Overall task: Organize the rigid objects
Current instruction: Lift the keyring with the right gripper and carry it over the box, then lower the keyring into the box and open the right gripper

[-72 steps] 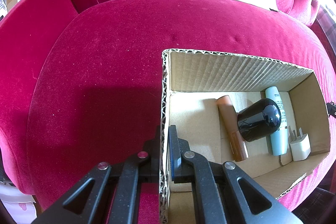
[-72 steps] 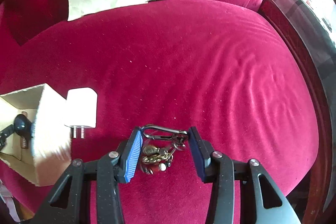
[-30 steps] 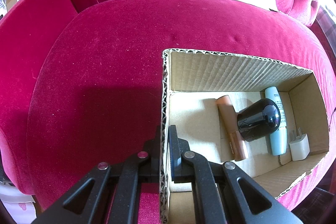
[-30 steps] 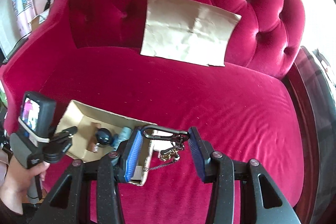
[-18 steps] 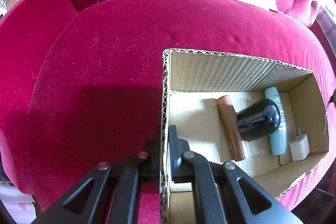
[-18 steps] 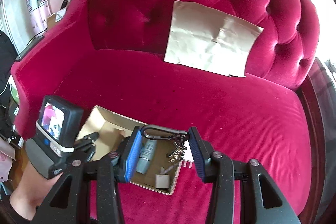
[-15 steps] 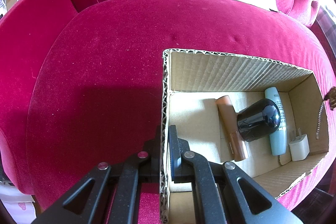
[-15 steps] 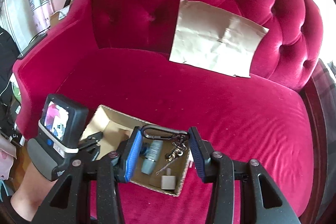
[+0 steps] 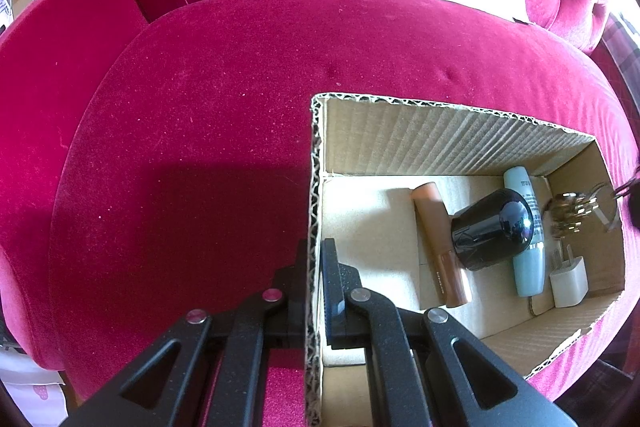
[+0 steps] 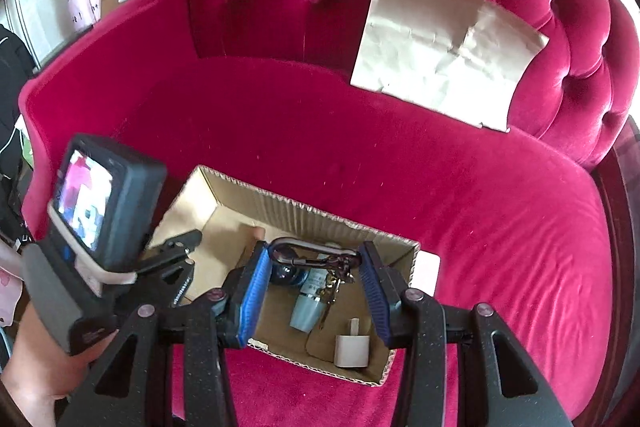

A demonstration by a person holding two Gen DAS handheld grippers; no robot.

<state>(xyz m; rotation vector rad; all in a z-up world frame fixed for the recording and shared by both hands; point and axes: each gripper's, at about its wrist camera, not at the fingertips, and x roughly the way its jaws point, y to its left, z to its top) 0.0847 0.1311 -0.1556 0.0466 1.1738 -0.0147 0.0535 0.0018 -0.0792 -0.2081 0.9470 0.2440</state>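
An open cardboard box (image 9: 400,139) (image 10: 248,197) sits on the red velvet sofa seat. My left gripper (image 9: 314,259) is shut on the box's near-left wall. Inside lie a brown tube (image 9: 438,247), a black rounded device (image 9: 492,229), a pale blue bottle (image 9: 526,259) (image 10: 308,303) and a white charger plug (image 9: 568,281) (image 10: 354,347). My right gripper (image 10: 316,273) is shut on a carabiner key bunch (image 10: 316,253), holding it above the box's right end. The dangling keys (image 9: 568,213) show over the box's far right in the left wrist view.
A crumpled brown paper sheet (image 10: 444,47) leans on the tufted backrest. A white plug (image 10: 426,273) lies on the seat just right of the box. A hand (image 10: 36,379) holds the left gripper's handle with its screen (image 10: 86,205). The sofa's dark wood edge (image 10: 624,227) runs along the right.
My right gripper has carried the key bunch leftward and down until it hangs over the box. The keys have come into the left wrist view. The left gripper has not moved.
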